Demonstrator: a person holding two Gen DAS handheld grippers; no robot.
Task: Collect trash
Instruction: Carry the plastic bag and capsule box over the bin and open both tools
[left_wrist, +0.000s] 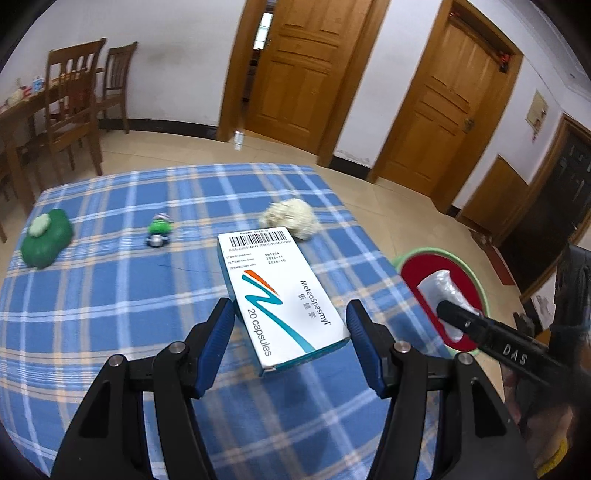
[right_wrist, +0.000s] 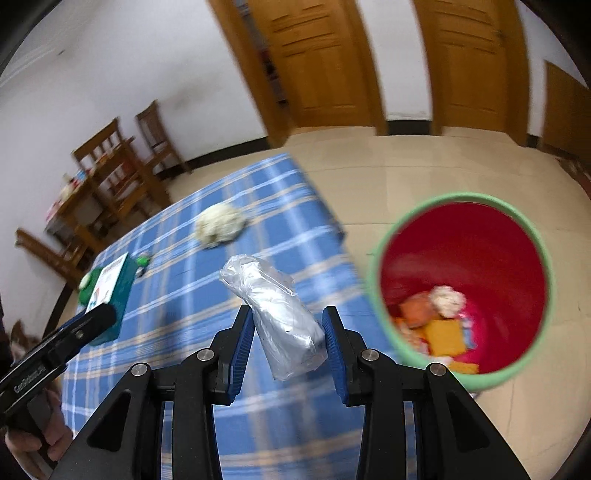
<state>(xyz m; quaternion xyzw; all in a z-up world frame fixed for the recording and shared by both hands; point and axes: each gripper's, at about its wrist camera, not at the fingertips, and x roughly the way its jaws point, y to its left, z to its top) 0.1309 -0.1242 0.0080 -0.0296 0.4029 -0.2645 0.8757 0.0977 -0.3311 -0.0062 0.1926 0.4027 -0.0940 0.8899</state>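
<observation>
My left gripper (left_wrist: 290, 314) is shut on a white and teal medicine box (left_wrist: 275, 291) and holds it above the blue plaid table (left_wrist: 110, 295). The box also shows in the right wrist view (right_wrist: 112, 291). My right gripper (right_wrist: 288, 325) is shut on a crumpled silver plastic wrapper (right_wrist: 280, 314), near the table's right edge. In the left wrist view the wrapper (left_wrist: 443, 291) is over the red bin with a green rim (left_wrist: 476, 284). The bin (right_wrist: 535, 229) stands on the floor and holds several pieces of trash. A crumpled white paper ball (left_wrist: 291, 218) lies on the table.
A green toy car (left_wrist: 159, 230) and a green round object with a white top (left_wrist: 46, 236) lie at the table's far left. Wooden chairs (left_wrist: 74, 99) and a second table stand behind. Two wooden doors (left_wrist: 295, 70) are in the far wall.
</observation>
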